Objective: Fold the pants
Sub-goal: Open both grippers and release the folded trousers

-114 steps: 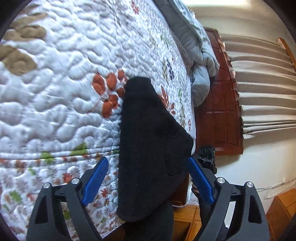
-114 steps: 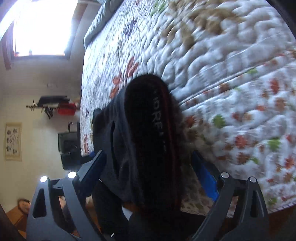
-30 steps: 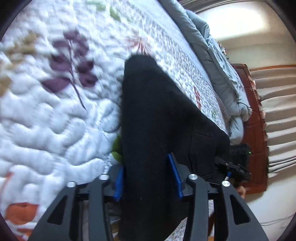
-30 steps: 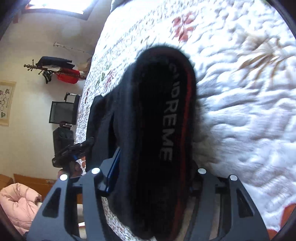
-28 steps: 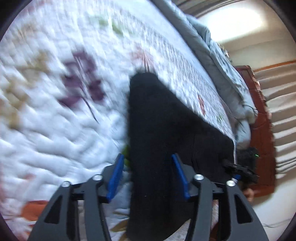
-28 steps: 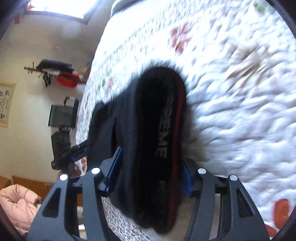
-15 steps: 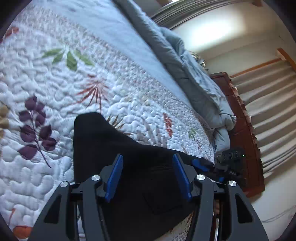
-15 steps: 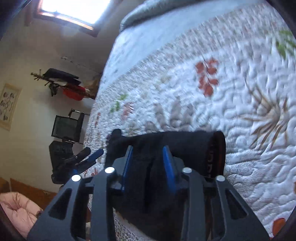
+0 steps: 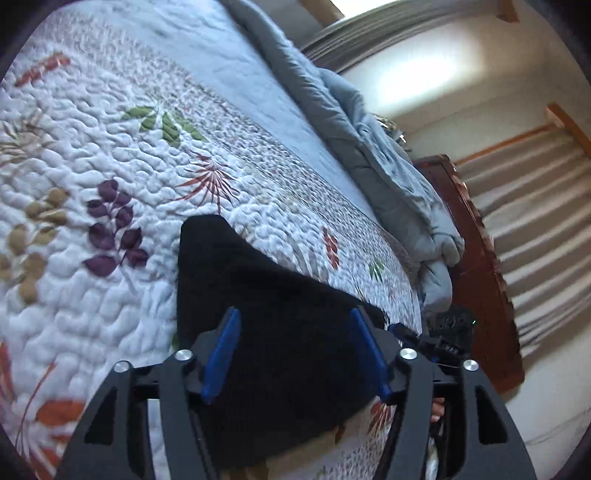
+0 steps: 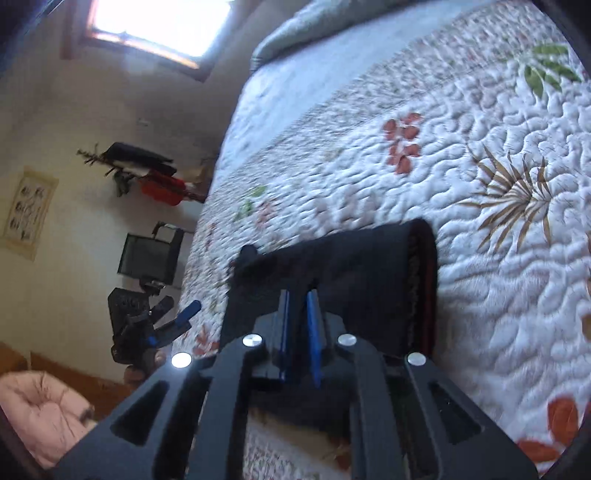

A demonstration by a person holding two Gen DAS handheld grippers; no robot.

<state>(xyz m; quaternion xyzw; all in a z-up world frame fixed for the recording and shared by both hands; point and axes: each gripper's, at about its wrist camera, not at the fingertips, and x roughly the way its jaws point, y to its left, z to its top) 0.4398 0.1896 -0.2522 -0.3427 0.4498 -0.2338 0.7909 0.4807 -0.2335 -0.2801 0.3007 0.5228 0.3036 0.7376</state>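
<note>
The black pants (image 9: 280,332) lie folded in a flat bundle on the quilted floral bedspread (image 9: 92,147), near the bed's edge. My left gripper (image 9: 293,319) is open, its blue fingers spread above the bundle and holding nothing. In the right wrist view the pants (image 10: 369,273) show their red-trimmed waistband at the right end. My right gripper (image 10: 298,295) has its blue fingers nearly together above the bundle, with no cloth between them. The left gripper (image 10: 184,314) also shows there, beyond the bed's side.
A grey-blue duvet (image 9: 369,147) is bunched along the far side of the bed by a dark wooden headboard (image 9: 480,266). A window (image 10: 162,22), a wall rack (image 10: 147,173), a black chair (image 10: 147,258) and a pink cushion (image 10: 40,410) show beyond the bed.
Both grippers let go of the pants, which now lie on the bed. Both pulled back and up. The left stayed spread; the right closed its fingers on nothing.
</note>
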